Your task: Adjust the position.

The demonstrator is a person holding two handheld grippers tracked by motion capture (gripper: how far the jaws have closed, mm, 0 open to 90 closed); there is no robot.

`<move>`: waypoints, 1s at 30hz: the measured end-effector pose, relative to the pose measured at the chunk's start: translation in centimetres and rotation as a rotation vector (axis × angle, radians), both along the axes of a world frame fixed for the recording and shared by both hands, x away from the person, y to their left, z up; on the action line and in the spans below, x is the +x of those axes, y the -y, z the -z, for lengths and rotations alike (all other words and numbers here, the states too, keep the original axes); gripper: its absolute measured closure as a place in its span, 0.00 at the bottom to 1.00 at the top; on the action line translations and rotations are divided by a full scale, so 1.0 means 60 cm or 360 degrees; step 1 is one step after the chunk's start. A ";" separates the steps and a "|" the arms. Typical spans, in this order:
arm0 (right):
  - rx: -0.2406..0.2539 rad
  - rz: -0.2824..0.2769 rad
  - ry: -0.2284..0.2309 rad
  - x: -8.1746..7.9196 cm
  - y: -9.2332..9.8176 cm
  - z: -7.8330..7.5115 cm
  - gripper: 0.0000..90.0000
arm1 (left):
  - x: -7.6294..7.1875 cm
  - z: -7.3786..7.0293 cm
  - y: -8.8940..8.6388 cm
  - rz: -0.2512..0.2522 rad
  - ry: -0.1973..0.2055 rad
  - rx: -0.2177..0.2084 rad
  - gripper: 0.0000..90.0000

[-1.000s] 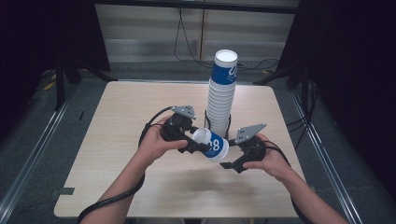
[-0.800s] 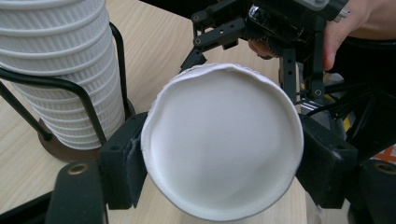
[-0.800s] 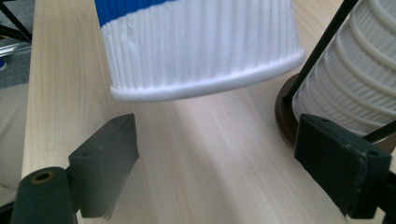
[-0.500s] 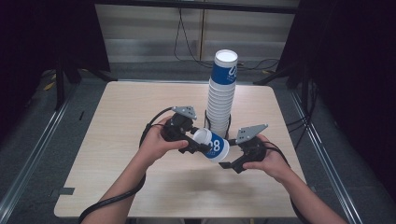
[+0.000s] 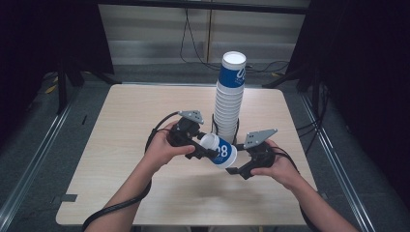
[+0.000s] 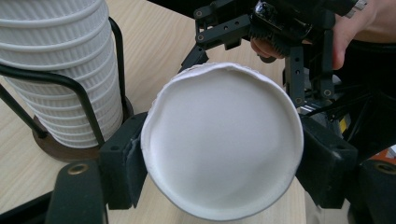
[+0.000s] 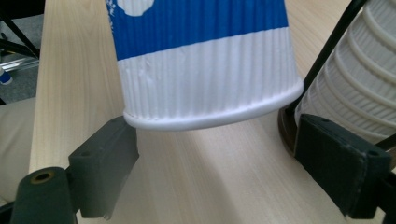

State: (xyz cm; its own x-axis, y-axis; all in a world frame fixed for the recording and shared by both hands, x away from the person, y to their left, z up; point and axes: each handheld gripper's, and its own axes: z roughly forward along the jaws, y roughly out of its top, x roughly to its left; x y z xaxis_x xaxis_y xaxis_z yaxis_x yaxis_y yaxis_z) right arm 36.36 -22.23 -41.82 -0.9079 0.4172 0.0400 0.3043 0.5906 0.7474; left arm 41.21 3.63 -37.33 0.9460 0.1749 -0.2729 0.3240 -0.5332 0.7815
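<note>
- The paper cup (image 5: 220, 150), blue and white, lies on its side in the air just above the table (image 5: 130, 125), between the two hands and at about 6 o'clock from the tall stack of cups (image 5: 230, 96).
- The left gripper (image 5: 205, 152) pinches the cup near its closed bottom; in the left gripper view both black pads (image 6: 123, 163) press on the white wall of the cup (image 6: 222, 140), so this grip looks secure.
- The right gripper (image 5: 234, 166) waits at the rim end with its jaws spread; in the right gripper view the rim (image 7: 210, 119) hangs between the pads (image 7: 105, 161) and above them, and they do not touch it.
- My judgement: one cup is already apart from the stack and is held; the handover to the right gripper, or the placing of the cup, is not yet done.
- Room: the stack in its black wire holder (image 6: 88, 100) stands just beside the cup at 12 o'clock, so a move in that direction may knock it.
- From 7 to 10 o'clock the table is wide and free; the near edge at 6 o'clock is well apart from both hands.
</note>
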 end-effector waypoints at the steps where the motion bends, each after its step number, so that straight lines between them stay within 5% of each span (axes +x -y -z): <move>1: 0.0000 -0.0001 0.0004 0.000 0.000 0.000 0.14 | 0.000 0.000 0.000 -0.0008 0.0001 0.0005 0.30; 14: 0.0042 0.0010 -0.0015 -0.001 -0.007 0.003 0.13 | 0.002 0.007 0.005 0.0005 -0.0040 -0.0005 0.30; 30: -0.0015 -0.0012 0.0042 0.001 -0.009 -0.003 0.12 | 0.000 0.011 0.005 0.0012 -0.0094 0.0017 0.31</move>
